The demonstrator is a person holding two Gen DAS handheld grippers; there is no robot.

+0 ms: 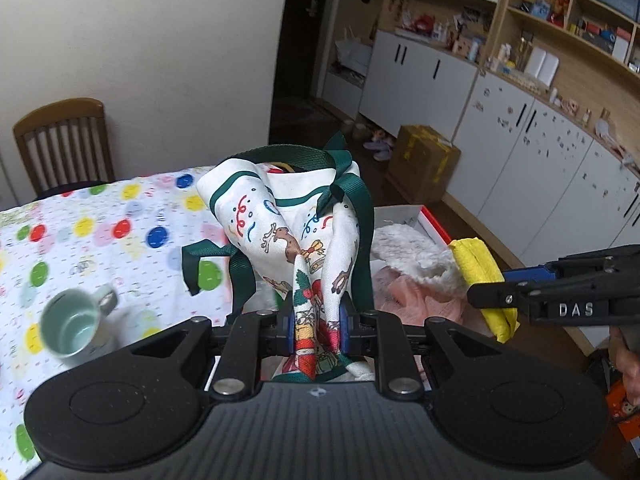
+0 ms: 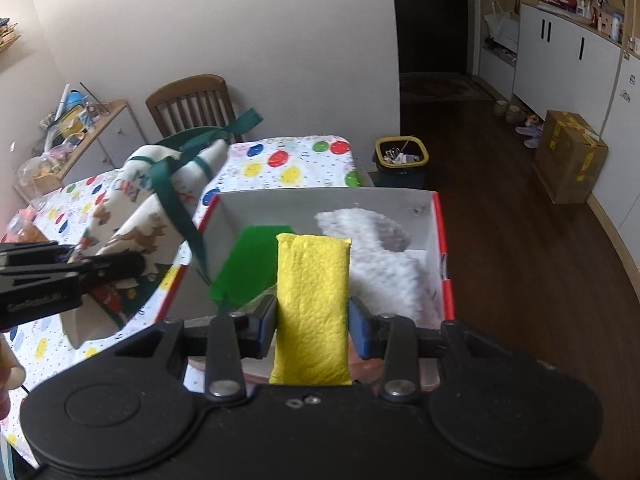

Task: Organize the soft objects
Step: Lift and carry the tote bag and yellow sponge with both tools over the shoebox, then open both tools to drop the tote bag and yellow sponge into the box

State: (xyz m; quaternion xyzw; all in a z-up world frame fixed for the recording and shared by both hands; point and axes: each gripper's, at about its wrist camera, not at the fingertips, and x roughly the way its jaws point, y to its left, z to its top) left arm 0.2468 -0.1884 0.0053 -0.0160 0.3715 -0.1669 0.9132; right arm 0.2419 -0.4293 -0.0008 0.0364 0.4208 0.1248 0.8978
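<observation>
My left gripper (image 1: 318, 326) is shut on a white Christmas-print cloth bag (image 1: 288, 220) with green straps and holds it above the table beside the box; the bag also shows in the right wrist view (image 2: 148, 216). My right gripper (image 2: 312, 322) is shut on a folded yellow cloth (image 2: 312, 300) and holds it over the open red-edged box (image 2: 320, 204). Seen from the left wrist, the yellow cloth (image 1: 480, 276) hangs from the right gripper (image 1: 496, 296). In the box lie a white fluffy cloth (image 2: 376, 248), a green cloth (image 2: 248, 264) and a pink item (image 1: 416, 296).
A pale green mug (image 1: 76, 326) stands on the dotted tablecloth (image 1: 120, 216) to the left. A wooden chair (image 2: 192, 104) stands behind the table. A bin (image 2: 402, 160) and a cardboard carton (image 2: 568, 156) sit on the floor; white cabinets (image 1: 520, 152) line the right wall.
</observation>
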